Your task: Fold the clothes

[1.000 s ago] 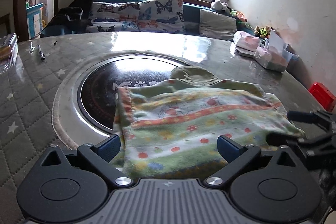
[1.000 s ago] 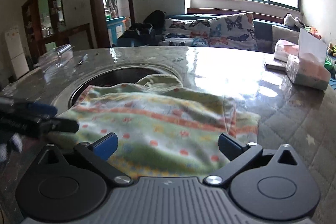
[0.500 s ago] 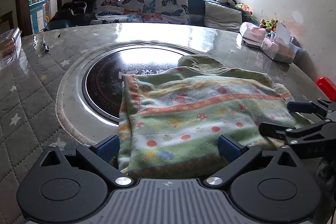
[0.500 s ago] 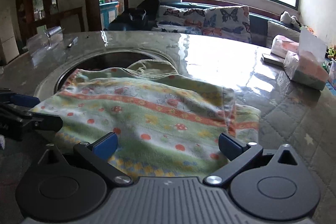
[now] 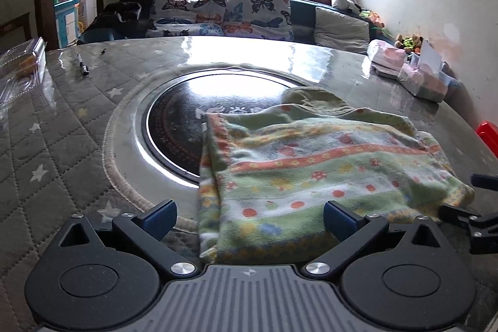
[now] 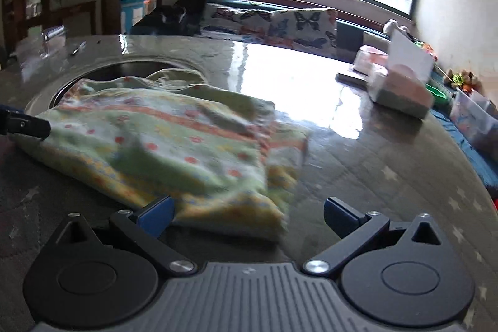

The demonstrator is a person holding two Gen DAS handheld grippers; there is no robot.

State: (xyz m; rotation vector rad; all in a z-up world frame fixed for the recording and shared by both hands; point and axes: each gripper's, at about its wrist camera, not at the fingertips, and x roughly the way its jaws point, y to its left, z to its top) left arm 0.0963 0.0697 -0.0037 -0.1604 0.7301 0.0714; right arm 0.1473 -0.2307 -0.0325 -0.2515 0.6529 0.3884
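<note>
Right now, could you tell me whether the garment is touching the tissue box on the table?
Apart. The right wrist view shows bare, shiny table between the garment and the tissue box.

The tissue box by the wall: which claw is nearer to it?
Right. The right claw is at the garment's end toward the tissue box; the left claw is at its far end.

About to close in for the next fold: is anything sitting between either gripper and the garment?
Nothing visible does. The patterned fleece garment lies directly ahead of the open left gripper; in the right wrist view its near corner lies between the open right gripper's fingers.
</note>
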